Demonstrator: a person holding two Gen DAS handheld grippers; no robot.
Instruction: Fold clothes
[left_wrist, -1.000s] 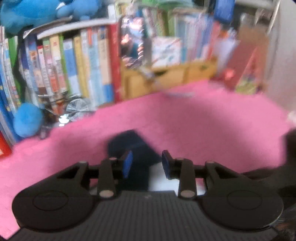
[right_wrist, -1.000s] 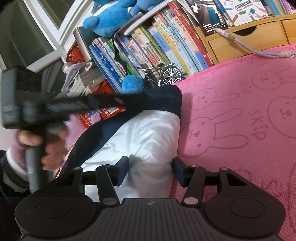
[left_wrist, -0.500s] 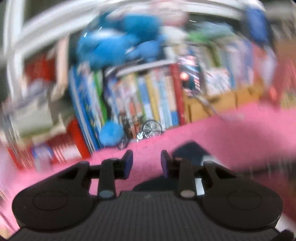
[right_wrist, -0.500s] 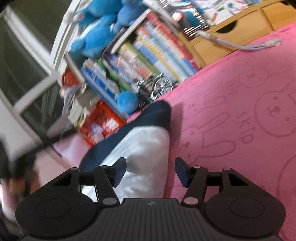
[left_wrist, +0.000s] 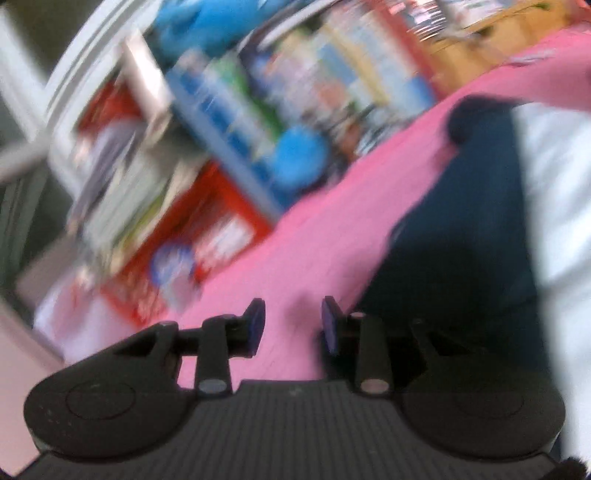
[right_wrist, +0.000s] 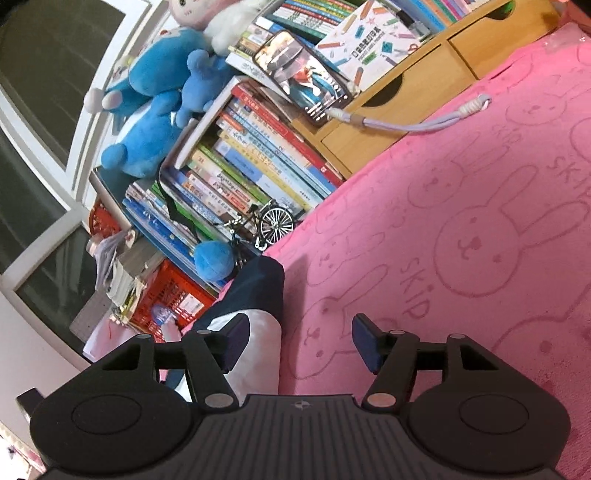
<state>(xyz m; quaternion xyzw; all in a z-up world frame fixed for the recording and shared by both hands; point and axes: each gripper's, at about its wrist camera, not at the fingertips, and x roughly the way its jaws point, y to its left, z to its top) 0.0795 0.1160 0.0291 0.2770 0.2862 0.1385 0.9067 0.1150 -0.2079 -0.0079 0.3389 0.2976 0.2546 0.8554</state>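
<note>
In the blurred left wrist view, the left gripper (left_wrist: 291, 325) hangs over bare pink blanket (left_wrist: 314, 236) with its jaws narrowly apart and nothing between them, while the navy-and-white garment (left_wrist: 480, 221) lies just to its right, running from lower right up toward the upper right of the frame. In the right wrist view, the right gripper (right_wrist: 295, 341) has just been opening with no cloth pinched; the garment (right_wrist: 258, 291) lies at its left finger, long axis pointing up toward the books (right_wrist: 251, 173), so either hand looks near enough.
</note>
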